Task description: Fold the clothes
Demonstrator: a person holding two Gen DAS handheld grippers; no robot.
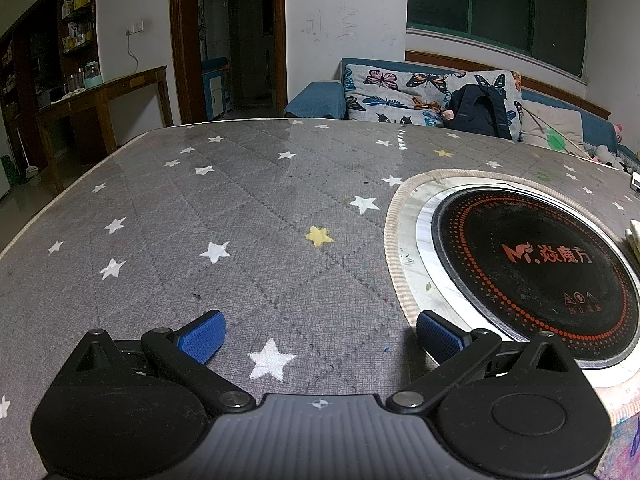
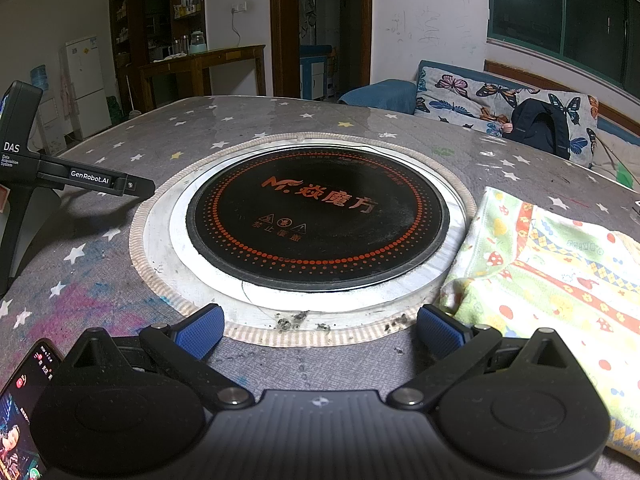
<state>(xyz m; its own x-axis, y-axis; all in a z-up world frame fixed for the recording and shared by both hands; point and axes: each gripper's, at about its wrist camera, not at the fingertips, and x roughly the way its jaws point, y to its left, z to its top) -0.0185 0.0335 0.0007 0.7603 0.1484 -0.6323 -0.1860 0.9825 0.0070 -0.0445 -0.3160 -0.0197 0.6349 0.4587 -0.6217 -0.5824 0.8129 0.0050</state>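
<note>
Both the left gripper [image 1: 318, 338] and right gripper [image 2: 320, 332] hover with jaws apart and empty, the right nearest the patterned cloth [image 2: 560, 280], seemingly ready to start folding.

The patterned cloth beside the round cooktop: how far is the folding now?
Nothing looks done yet. The patterned cloth lies on the table to the right of the round cooktop; whether it is already folded I cannot tell. Nothing is in hand: the left hand-held gripper and the right hand-held gripper are both open and empty. Grasping and folding remain.
</note>
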